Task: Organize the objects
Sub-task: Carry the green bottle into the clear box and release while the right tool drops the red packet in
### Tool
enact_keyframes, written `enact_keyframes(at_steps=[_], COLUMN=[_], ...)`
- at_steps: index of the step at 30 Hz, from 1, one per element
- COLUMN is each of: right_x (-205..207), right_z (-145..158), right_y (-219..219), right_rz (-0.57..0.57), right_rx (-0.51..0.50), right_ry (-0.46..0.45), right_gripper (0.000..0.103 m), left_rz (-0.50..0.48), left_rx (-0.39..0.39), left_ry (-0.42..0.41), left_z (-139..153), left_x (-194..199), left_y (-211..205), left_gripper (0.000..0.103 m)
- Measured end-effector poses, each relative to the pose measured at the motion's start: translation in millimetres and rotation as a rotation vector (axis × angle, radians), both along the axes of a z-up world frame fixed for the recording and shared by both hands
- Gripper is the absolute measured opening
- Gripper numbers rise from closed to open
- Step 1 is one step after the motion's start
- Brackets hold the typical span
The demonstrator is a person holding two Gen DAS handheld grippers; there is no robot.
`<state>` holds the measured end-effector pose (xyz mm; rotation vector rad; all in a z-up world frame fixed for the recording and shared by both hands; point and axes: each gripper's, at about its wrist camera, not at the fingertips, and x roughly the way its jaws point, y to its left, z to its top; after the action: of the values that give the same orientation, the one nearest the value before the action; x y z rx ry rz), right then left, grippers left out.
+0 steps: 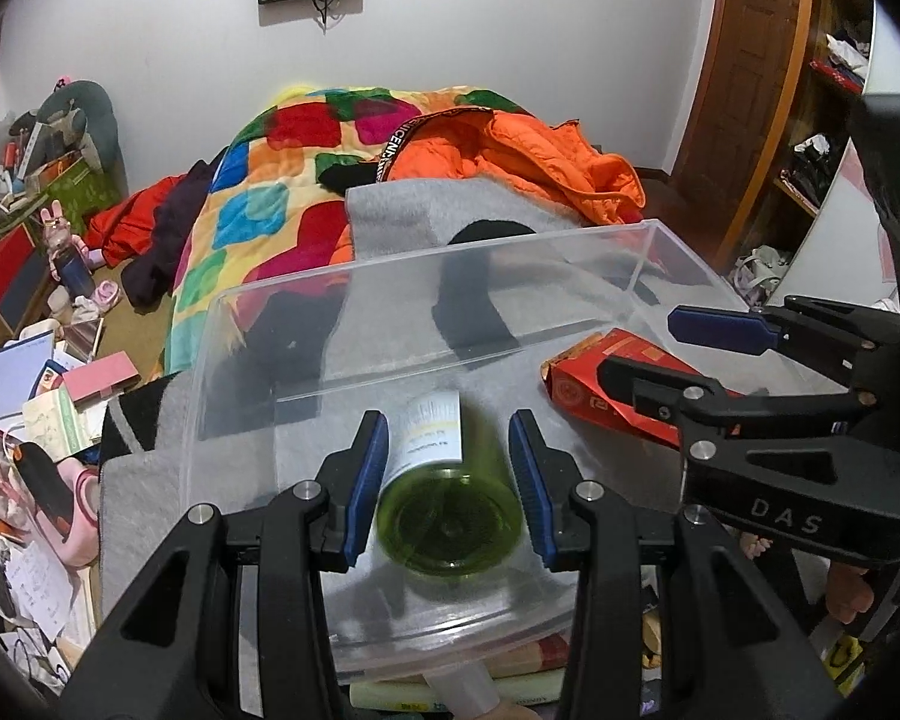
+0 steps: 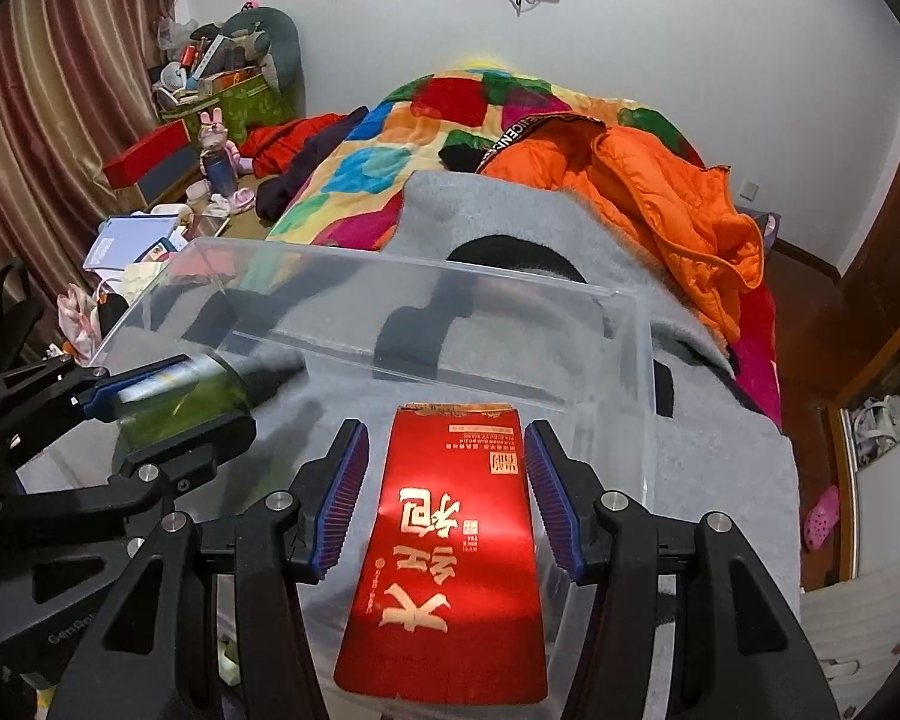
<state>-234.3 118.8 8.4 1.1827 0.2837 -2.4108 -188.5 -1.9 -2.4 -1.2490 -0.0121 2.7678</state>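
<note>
The left claw (image 1: 448, 474) sits spread wide around the green bottle (image 1: 447, 516), which lies inside the clear bin (image 1: 390, 324). The right claw (image 2: 447, 492) is spread too, around the red box (image 2: 450, 552) in the same bin. Both seem let go so the things stay together there.

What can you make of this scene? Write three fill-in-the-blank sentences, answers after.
1. The bottle between the left gripper's fingers is ____ in colour.
2. The box between the right gripper's fingers is ____ with gold characters.
3. The clear bin rests on a ____ blanket.

Answers: green; red; grey
</note>
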Motion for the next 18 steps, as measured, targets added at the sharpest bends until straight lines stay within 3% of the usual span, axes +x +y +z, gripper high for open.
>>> enact_keyframes(at_steps=[3,10,12,18], right_x=[5,23,32,61], right_z=[2,16,24,49], right_y=[2,15,20,33], right_rz=[-0.002,-0.010,-0.013,-0.011], right_rx=[-0.009,-0.053,-0.073,-0.136], right_ry=[-0.005,0.027,0.045,0.112], right_gripper=[0.051,0.060,0.062,0.076], left_rz=[0.001,0.002,0.010,0.022], left_rx=[-0.011,-0.026,-0.020,-0.017], left_ry=[0.009,0.049,0.064,0.114], left_z=[4,19,25,42], left_x=[5,22,28,51], left_y=[1,2,0,-3], left_gripper=[0.052,0.055,0.067,0.078])
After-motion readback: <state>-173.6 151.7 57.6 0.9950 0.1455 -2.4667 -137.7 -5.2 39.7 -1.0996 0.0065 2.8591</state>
